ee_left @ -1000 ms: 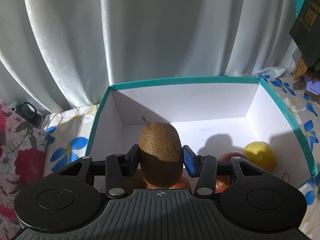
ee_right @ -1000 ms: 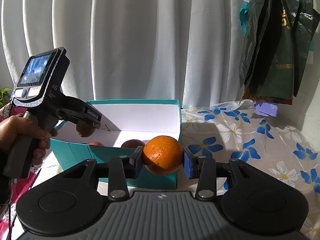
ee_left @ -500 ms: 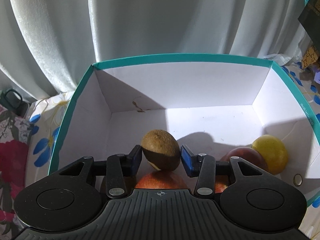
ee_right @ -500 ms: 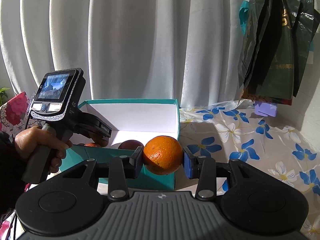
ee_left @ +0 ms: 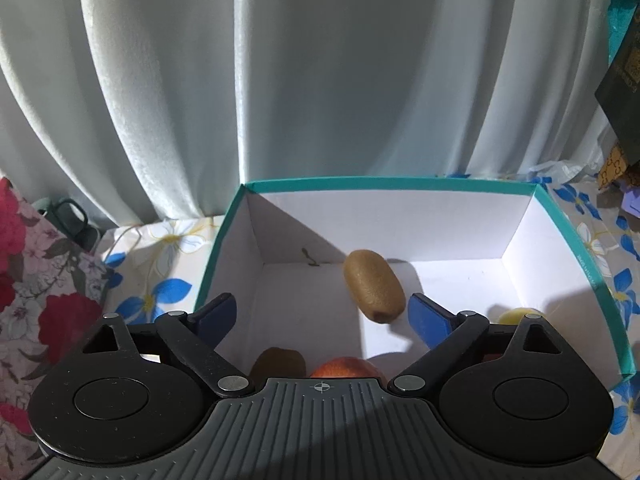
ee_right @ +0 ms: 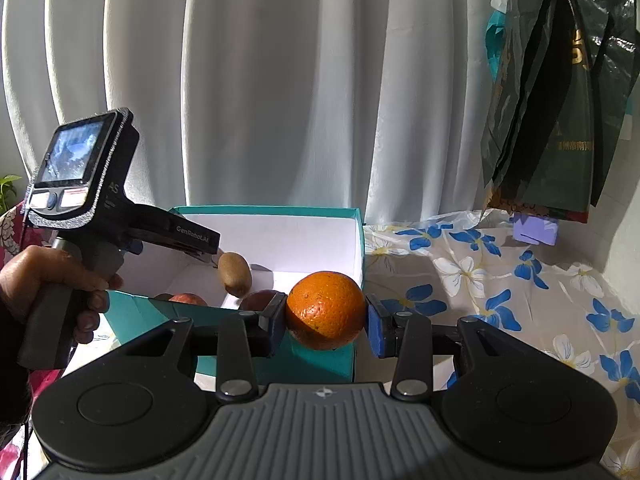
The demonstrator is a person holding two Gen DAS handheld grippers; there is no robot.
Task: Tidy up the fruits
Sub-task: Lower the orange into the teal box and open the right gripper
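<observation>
Cardboard makes up the teal-edged rectangular box, its inner walls plain matt white, one corner marked by a small brown stain. Over its floor sits the fuzzy brown oval kiwi, tilted, clear of both blue pads — the left gripper has its jaws opening wide, with the kiwi between them but untouched. Lower in that view, a second dull brown kiwi and a smooth red apple peek above the gripper's ribbed grey body, and a glossy yellow round fruit hides partly behind the right finger. The right gripper clamps the pebbled, round orange between its blue pads, in front of the box's near wall. A hand grips the left tool's handle. Pale pleated curtains hang behind; a blue-flowered cloth covers the table, and crinkled dark green plastic bags hang at the right.
</observation>
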